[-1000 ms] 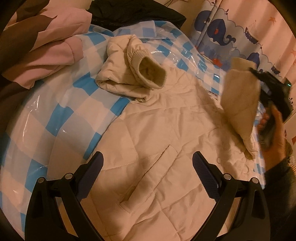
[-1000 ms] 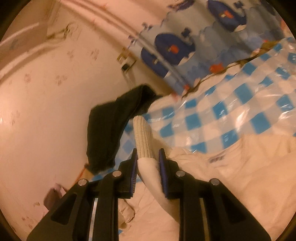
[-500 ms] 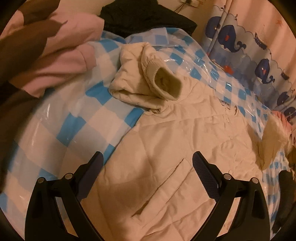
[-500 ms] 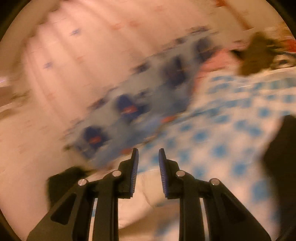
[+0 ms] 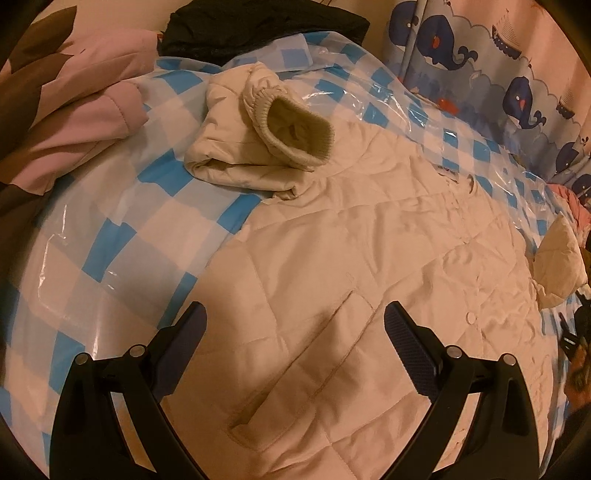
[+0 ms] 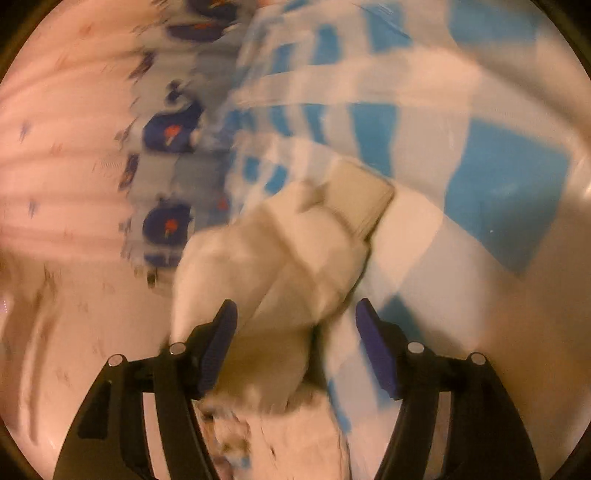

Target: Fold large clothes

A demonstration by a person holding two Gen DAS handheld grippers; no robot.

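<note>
A cream quilted jacket (image 5: 332, 280) lies spread on the blue-and-white checked cover (image 5: 110, 236). Its one sleeve (image 5: 258, 147) is bunched at the far left with the ribbed cuff open toward me. My left gripper (image 5: 295, 332) is open and empty, hovering over the jacket's pocket flap. The other sleeve (image 5: 557, 269) lies at the right edge of the jacket. In the blurred right wrist view that sleeve (image 6: 295, 258) lies loose between the spread fingers of my right gripper (image 6: 295, 332), which is open, its cuff (image 6: 362, 199) pointing away.
A pink garment (image 5: 85, 122) and a dark brown one lie at the far left. A black garment (image 5: 258, 26) lies at the back. A whale-print curtain (image 5: 498, 74) hangs at the right behind the cover.
My right gripper swung the sleeve down from the air, opened and let it go; the sleeve now lies at the jacket's right side. My left gripper stayed open and shifted slightly.
</note>
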